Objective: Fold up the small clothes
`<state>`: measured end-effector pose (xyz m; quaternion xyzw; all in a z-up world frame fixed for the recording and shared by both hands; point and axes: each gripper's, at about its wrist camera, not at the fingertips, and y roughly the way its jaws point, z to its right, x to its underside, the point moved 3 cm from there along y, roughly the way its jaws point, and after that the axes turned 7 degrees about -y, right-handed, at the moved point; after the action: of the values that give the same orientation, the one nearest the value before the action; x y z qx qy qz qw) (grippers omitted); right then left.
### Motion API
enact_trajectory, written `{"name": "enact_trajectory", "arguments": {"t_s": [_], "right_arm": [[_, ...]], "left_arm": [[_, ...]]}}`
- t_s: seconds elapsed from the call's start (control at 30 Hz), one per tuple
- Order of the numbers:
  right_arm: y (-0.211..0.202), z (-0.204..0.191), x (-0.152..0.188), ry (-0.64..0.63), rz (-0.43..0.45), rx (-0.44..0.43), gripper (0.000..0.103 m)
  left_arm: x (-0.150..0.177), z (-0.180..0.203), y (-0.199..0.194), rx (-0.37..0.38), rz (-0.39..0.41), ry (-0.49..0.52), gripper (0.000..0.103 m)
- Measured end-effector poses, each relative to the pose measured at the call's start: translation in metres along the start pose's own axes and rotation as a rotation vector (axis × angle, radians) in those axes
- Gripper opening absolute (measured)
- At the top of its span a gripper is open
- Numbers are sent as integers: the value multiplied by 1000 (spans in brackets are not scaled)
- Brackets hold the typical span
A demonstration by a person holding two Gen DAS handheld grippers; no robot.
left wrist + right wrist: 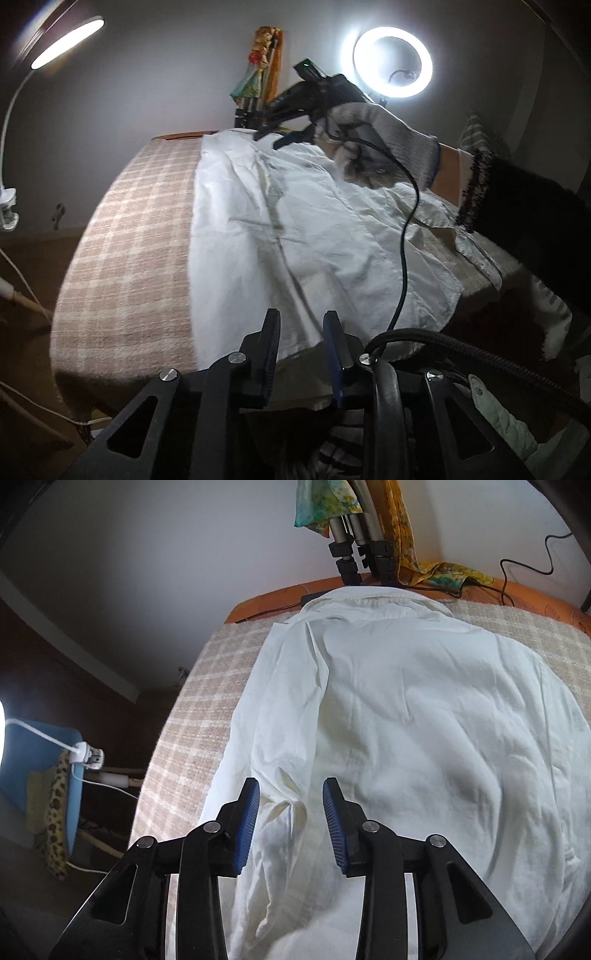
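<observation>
White shirt (424,709) spread flat on the checked cloth (192,716), long axis running away from you, collar at the far edge, your right gripper (291,805) fingers apart above a crumpled fold, your left gripper (301,332) fingers apart at the near hem, holding nothing.

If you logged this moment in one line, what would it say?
task: fold clothes | white shirt spread on checked cloth | left gripper open | right gripper open above shirt

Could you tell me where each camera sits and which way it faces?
Left wrist: rides the left gripper at the table's near edge, looking across the white shirt at the right gripper and gloved hand.
Right wrist: rides the right gripper above the shirt, looking toward the tripod legs and wall.
Shared: the shirt, checked cloth, tripod.
</observation>
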<state>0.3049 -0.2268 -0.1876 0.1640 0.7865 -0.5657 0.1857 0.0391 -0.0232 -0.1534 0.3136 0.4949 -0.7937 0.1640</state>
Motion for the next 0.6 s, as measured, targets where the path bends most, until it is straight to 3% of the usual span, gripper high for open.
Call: {"name": "enact_trajectory", "arguments": {"t_s": [0.17,0.27,0.37,0.47,0.6], "right_arm": [[-24,-3,24,-67,5,-29,36],[-24,-23,43,-137,-1,-61,36],[-15,-47,64,-226,-26,-64,36],[-3,-72,82,-343,-50,-27,36],[13,-91,105,-451,-77,27,36]], "left_arm": [[3,-53,2,-91,-7,-150,27],[2,-70,14,-70,-20,-216,27],[-2,-63,23,-82,-7,-174,26],[-4,-47,32,-119,-3,-70,25],[7,-45,50,-165,-73,-32,25]]}}
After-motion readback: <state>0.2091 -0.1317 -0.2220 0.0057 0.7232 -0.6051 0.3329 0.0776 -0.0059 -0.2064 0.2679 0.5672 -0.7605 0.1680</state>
